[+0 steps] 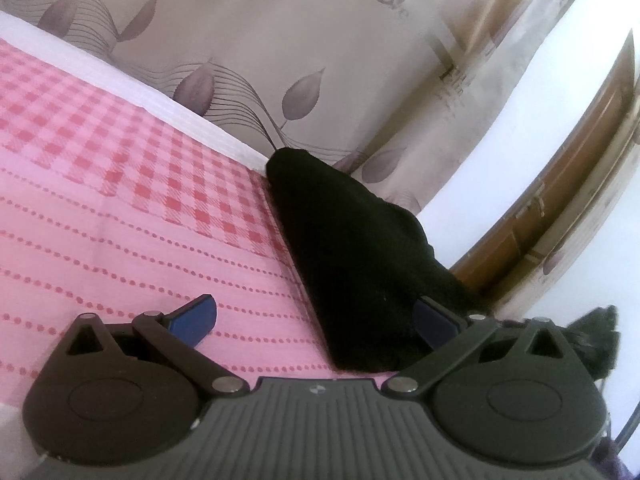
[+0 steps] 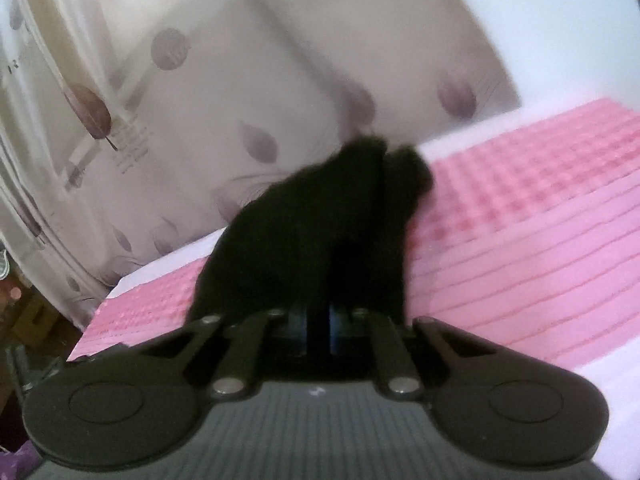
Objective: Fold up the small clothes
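Pink bedspread [image 1: 120, 200] | left tongs [image 1: 316, 320] spread | right tongs [image 2: 318, 330] seemingly pinching black garment [image 2: 312, 232]

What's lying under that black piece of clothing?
The black garment rests on a pink checked bedcover. The right gripper pinches it; whatever lies beneath its folds is hidden.

A bed with a white mattress [image 1: 208, 124] carries a pink checked and dotted sheet [image 1: 120, 184]; a black garment [image 1: 360, 248] lies on it, ahead of the jaws.
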Tool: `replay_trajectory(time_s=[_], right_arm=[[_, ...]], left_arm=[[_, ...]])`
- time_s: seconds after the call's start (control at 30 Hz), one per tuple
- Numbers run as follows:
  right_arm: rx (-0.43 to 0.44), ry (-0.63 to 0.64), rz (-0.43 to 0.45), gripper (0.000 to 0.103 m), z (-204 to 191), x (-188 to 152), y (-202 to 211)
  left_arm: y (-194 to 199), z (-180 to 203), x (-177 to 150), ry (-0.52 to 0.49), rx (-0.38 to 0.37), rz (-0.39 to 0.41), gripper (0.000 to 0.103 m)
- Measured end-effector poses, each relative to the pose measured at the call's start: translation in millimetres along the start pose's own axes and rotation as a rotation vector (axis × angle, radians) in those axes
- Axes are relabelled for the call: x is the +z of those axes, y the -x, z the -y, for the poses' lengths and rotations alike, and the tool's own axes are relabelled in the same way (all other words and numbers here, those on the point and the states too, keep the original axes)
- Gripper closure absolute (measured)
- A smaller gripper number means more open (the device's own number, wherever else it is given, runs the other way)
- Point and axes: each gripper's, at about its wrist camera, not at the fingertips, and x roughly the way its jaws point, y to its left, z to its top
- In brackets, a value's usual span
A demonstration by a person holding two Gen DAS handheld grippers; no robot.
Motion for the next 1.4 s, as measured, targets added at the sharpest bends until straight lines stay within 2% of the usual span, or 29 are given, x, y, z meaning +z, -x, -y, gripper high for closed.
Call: replay_trajectory(time_s=[0.1,0.13,0.23,0.27,0.3,0.33,0.37,0.4,0.47,0.53,0.67,0.73,0.77,0.8,0.83,0.87,0.97,1.03,1.13,1.2,1.23,1.27,1.33,1.37,1.4], right_arm=[[-0.048,0.003,-0.105,0.094,10,-13,-3],[-0.041,-0.015,-0.132,0.095,17,-19,-9],[0.074,-0.135,-0.108,0.088,33,-11,-8],[0.093,-0.159,-0.104,0.075,34,-4,-6],[0.095,-0.171,-0.092,0.054,35,3,-2],[0.081,-0.17,-0.063,0.04,36,9,2],[0.059,-0.153,-0.018,0.018,36,18,6],[0.03,-0.131,0.022,0.016,36,27,8],[-0.021,-0.077,0.078,0.016,33,52,3],[-0.029,-0.051,0.115,0.016,28,75,-10],[-0.101,0.012,0.109,0.017,20,109,-61],[-0.094,0.019,0.05,0.025,23,119,-94],[-0.095,0.042,0.007,0.048,21,121,-110],[-0.106,0.067,-0.038,0.084,19,118,-120],[-0.128,0.085,-0.077,0.093,17,117,-128],[-0.127,0.09,-0.064,0.092,15,114,-124],[-0.079,0.093,0.095,0.094,12,109,-82],[-0.088,0.047,0.138,0.094,26,105,-66],[-0.135,-0.013,0.067,0.094,52,93,-80],[-0.093,-0.084,0.011,0.091,67,85,-92],[-0.079,-0.128,0.019,0.09,73,82,-93],[-0.073,-0.167,0.037,0.088,76,80,-92],[-0.043,-0.201,0.051,0.074,80,81,-90],[-0.03,-0.21,0.05,0.053,80,82,-90],[-0.033,-0.216,0.041,0.023,81,83,-90]], left_arm=[[0,-1,0,0.002,-0.002,0.004,0.0],[0,-1,0,0.003,-0.001,0.006,0.0],[0,0,0,0.001,0.007,0.007,0.0],[0,1,1,0.002,0.015,0.002,0.0],[0,3,2,0.002,0.026,-0.007,0.0],[0,6,4,0.002,0.031,-0.005,0.0],[0,11,6,0.002,0.014,0.008,0.0],[-1,17,8,-0.003,-0.015,0.021,0.0],[-11,35,15,-0.05,-0.056,0.025,0.0],[-29,51,17,-0.106,-0.073,0.024,0.0],[-66,57,8,-0.097,-0.11,0.003,0.0],[-77,48,-3,-0.075,-0.099,-0.002,0.0],[-81,45,-7,-0.063,-0.082,-0.015,0.0],[-84,43,-5,-0.041,-0.079,-0.048,0.0],[-82,39,-4,-0.033,-0.098,-0.039,0.0],[-80,36,-5,-0.017,-0.105,-0.02,0.0],[-80,28,-5,0.028,-0.099,-0.022,0.0],[-82,29,-5,0.025,-0.095,-0.014,0.0],[-83,31,-8,0.005,-0.097,-0.02,0.0],[-82,30,-9,0.001,-0.094,-0.021,0.0],[-81,31,-8,0.001,-0.094,-0.021,0.0],[-82,31,-8,0.002,-0.094,-0.021,0.0],[-84,32,-7,-0.001,-0.091,-0.022,0.0],[-84,32,-7,-0.003,-0.09,-0.023,0.0],[-84,32,-7,-0.005,-0.091,-0.024,0.0]])
